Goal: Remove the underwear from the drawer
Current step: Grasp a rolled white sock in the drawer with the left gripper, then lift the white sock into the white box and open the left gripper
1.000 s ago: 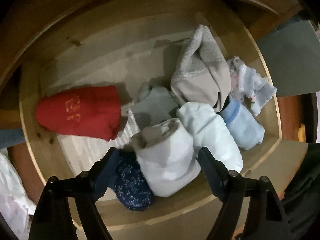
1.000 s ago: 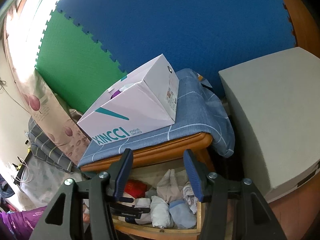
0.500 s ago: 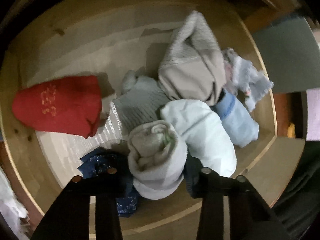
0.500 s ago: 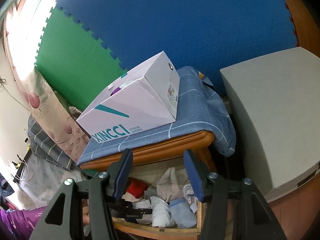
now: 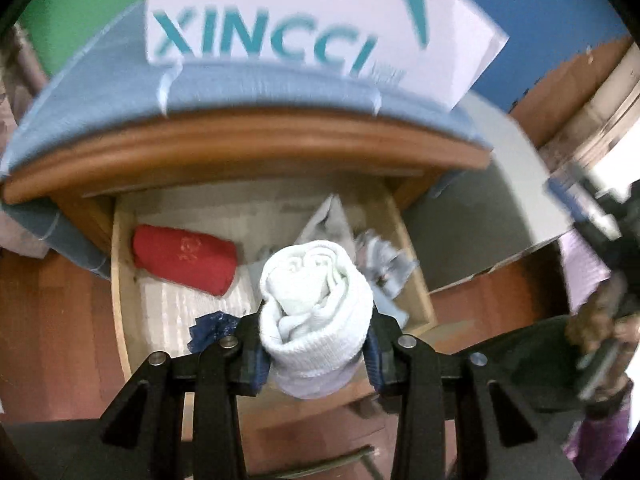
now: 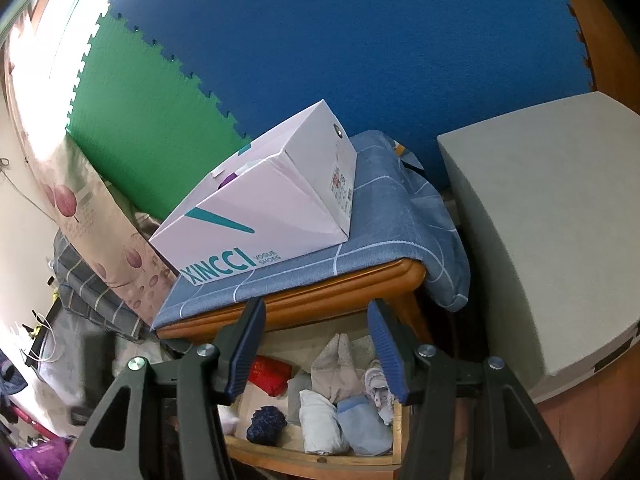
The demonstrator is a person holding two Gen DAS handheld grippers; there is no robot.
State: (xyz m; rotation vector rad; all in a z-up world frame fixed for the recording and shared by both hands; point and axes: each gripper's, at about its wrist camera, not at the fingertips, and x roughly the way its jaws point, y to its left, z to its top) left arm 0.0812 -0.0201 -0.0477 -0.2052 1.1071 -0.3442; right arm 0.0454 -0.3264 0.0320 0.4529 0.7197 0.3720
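Left gripper clamped on the white rolled underwear, held above the open drawer — red roll and navy bundle inside; right gripper half open, empty — poised above the drawer's front

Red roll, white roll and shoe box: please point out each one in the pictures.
red roll point(image 5: 184, 259): left wrist view, middle of its top side.
white roll point(image 5: 316, 300): left wrist view, its rolled end, between the left tool's pads.
shoe box point(image 6: 256, 236): right wrist view, its long side.
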